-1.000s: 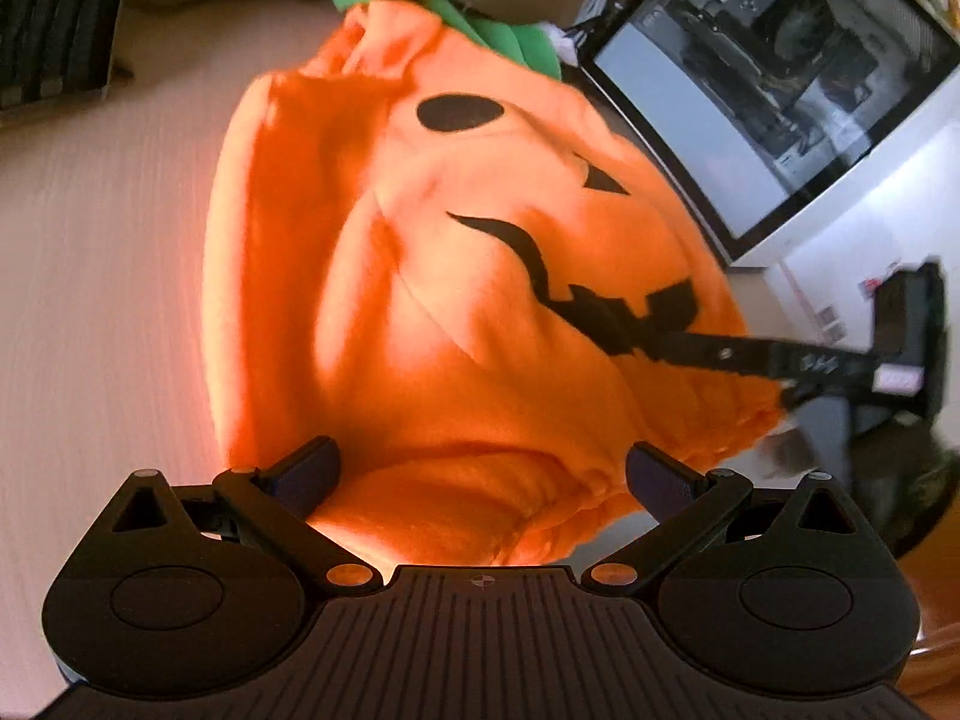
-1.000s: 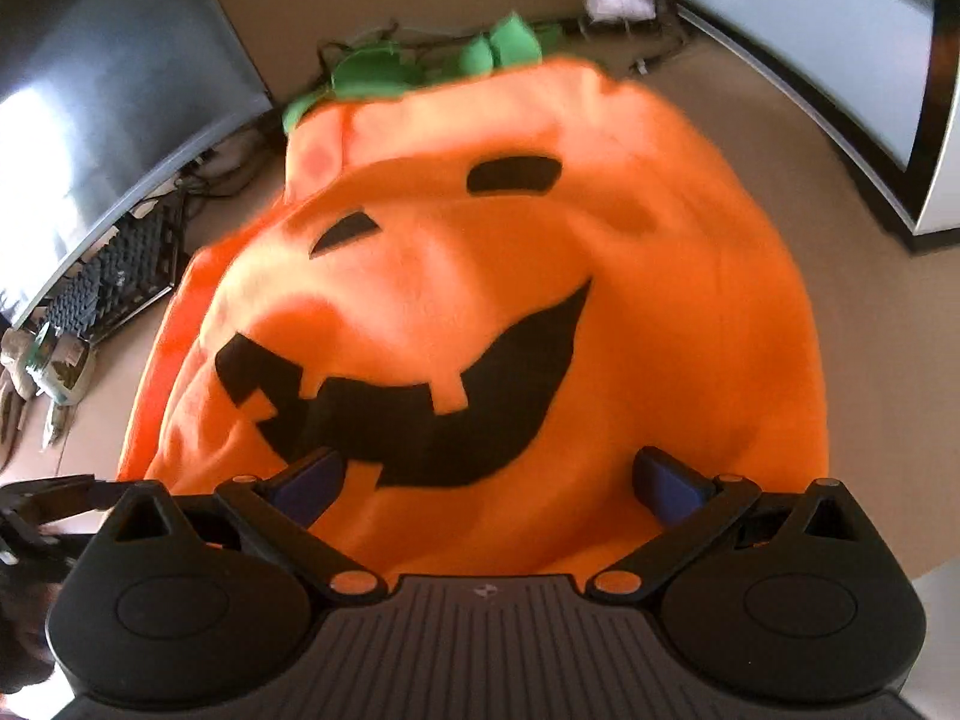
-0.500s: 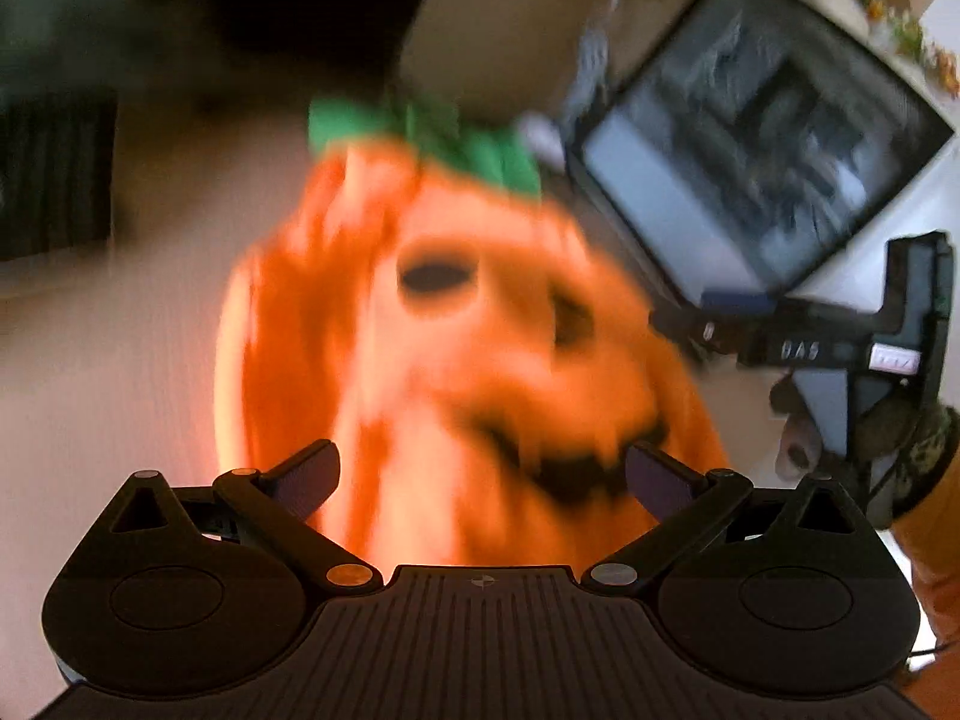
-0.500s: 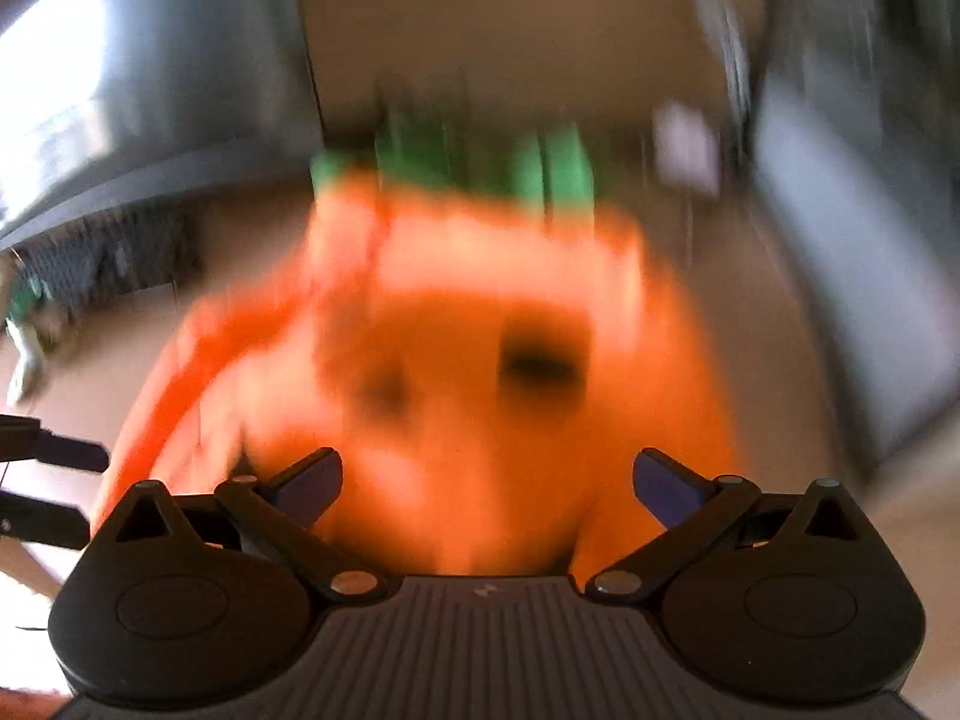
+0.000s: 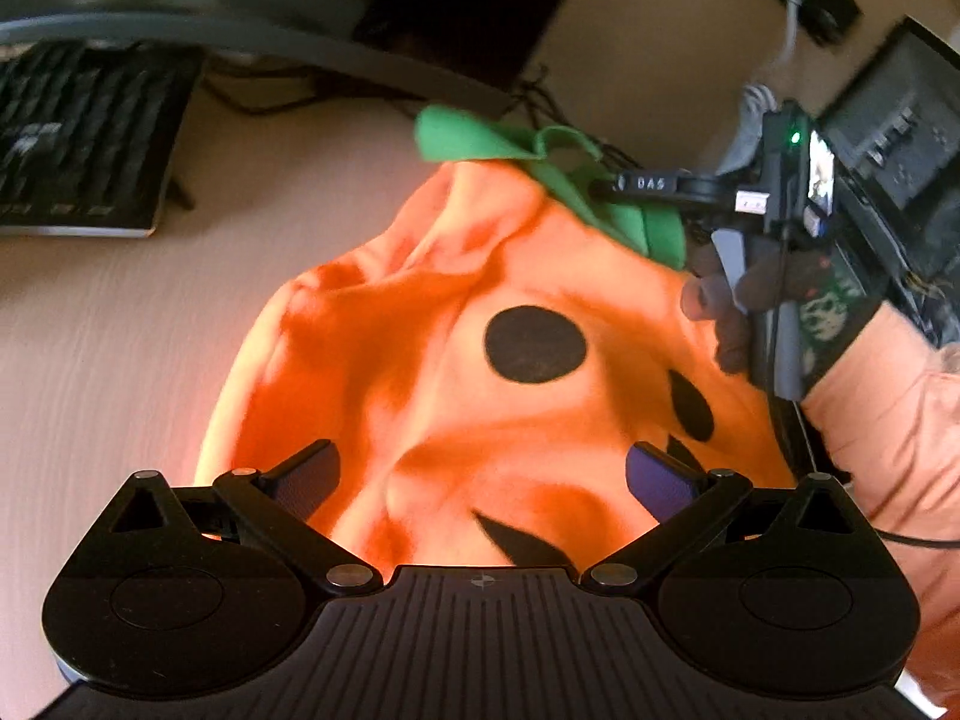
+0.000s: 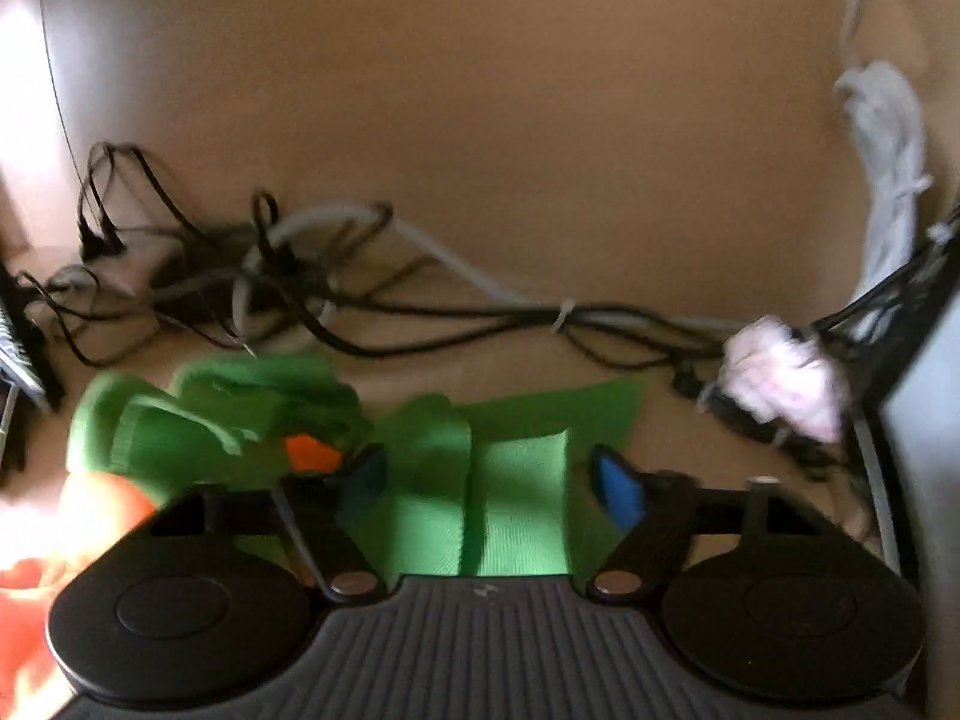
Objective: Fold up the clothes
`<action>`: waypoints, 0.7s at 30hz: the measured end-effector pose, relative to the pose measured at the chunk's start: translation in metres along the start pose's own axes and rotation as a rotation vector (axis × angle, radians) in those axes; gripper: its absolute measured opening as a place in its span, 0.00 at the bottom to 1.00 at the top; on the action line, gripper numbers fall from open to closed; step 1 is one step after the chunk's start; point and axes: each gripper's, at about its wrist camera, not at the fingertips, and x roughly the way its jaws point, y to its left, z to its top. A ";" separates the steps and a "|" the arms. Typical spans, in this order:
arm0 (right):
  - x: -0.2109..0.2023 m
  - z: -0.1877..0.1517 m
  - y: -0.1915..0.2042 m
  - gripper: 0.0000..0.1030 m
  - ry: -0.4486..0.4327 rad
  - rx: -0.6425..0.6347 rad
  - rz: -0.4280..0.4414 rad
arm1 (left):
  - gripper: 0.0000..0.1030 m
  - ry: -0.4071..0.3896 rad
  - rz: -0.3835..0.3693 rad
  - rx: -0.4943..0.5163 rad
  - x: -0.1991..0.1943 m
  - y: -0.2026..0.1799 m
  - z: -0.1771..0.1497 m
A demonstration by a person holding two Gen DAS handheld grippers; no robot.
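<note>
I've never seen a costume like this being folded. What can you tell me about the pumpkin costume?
The pumpkin costume is soft orange fleece with black felt face shapes and a green leaf collar on top. It lies rumpled, face up, on the pale wooden desk. The right gripper is closing around the collar.

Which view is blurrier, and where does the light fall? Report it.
Right wrist view: blurrier, cables and green collar smeared. Left wrist view: sharper, bulging fisheye, warm light with soft shadows across the pumpkin costume; keyboard dim.
</note>
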 end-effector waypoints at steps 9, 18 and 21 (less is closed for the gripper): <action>-0.128 -0.031 0.042 0.13 -0.167 -0.103 0.084 | 1.00 -0.068 -0.045 -0.011 0.003 0.015 0.014; -0.180 -0.086 0.054 0.45 -0.030 -0.254 0.030 | 1.00 -0.061 -0.084 -0.015 0.012 0.021 0.011; -0.195 -0.066 0.053 0.45 -0.143 -0.213 0.036 | 1.00 -0.058 -0.067 -0.009 0.008 0.019 0.009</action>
